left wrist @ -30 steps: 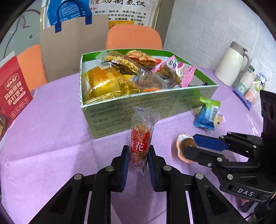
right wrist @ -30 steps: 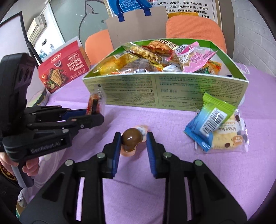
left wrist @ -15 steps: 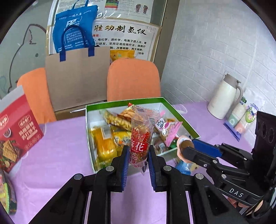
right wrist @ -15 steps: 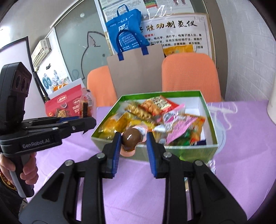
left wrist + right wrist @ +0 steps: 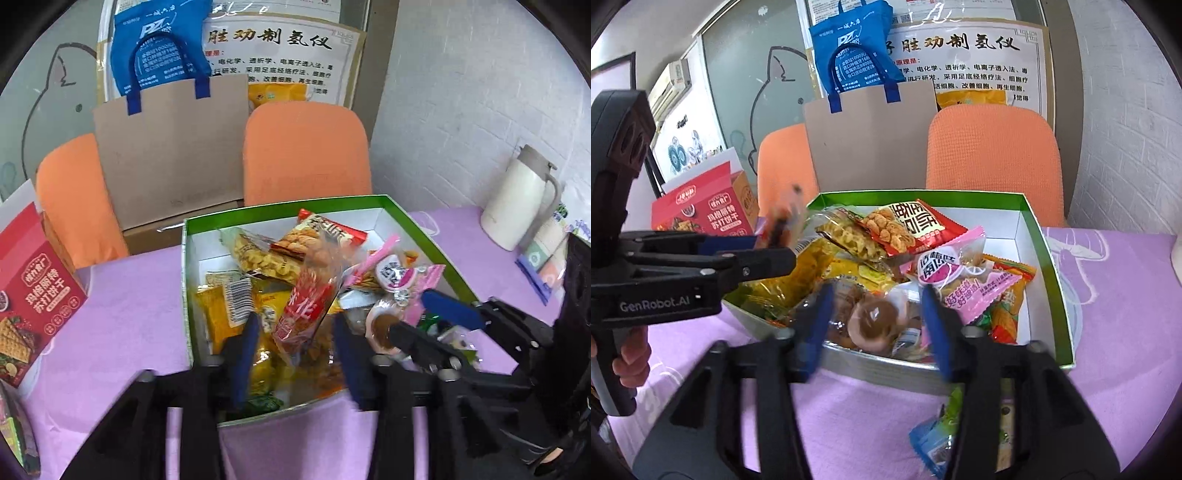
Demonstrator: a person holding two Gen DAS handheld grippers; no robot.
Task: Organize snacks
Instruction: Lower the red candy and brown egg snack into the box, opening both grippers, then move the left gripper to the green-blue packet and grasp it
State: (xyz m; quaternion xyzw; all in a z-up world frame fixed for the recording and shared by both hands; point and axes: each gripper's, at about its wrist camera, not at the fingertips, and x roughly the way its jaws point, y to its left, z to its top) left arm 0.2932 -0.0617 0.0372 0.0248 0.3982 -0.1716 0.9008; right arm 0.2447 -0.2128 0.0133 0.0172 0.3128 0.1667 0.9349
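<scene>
The left gripper (image 5: 293,354) stands wide open, its blue pads clear of the red-labelled clear snack packet (image 5: 308,306) tilted above the green cardboard box (image 5: 424,236). The right gripper (image 5: 877,330) gapes too, the round brown snack (image 5: 873,321) loose between its pads over the crinkly wrappers. Only the right wrist view shows the blue-green cracker packet (image 5: 938,439) on the purple tablecloth (image 5: 1126,332).

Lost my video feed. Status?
Both grippers, left and right, open over the box. Red packet, brown snack released, dropping in. Nothing blocking.
</scene>
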